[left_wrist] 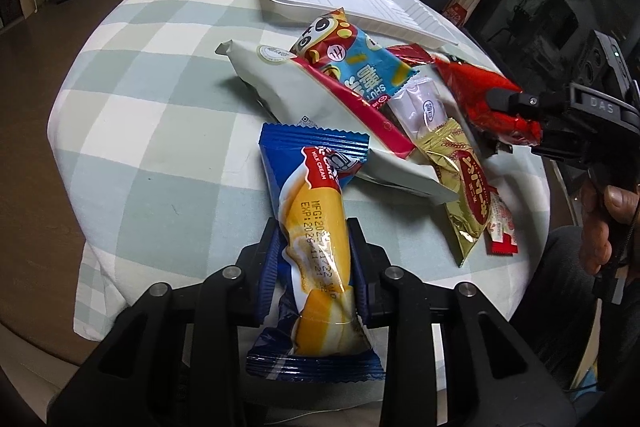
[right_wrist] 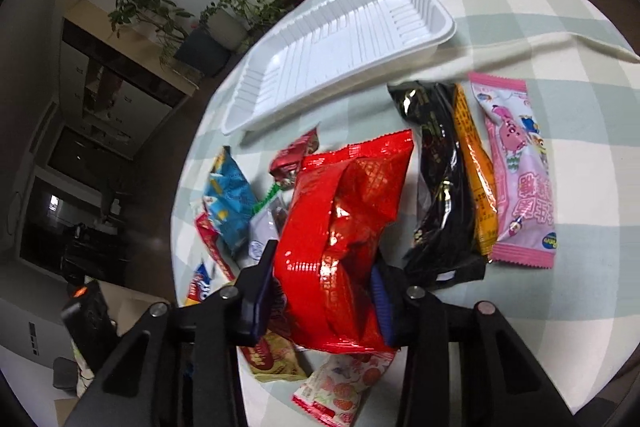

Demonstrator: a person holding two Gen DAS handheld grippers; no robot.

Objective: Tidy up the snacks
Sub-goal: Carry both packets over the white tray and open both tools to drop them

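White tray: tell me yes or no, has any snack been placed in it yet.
No. In the right wrist view the white tray shows only its bare ribbed floor, and every packet lies outside it.

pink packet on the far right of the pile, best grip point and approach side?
Take the pink packet across its narrow width near the crimped end closest to the right hand-held gripper. Come from above, probably from its open right edge: it lies flat on the tablecloth, and its left edge lies against the orange packet, leaving little room for a finger there.
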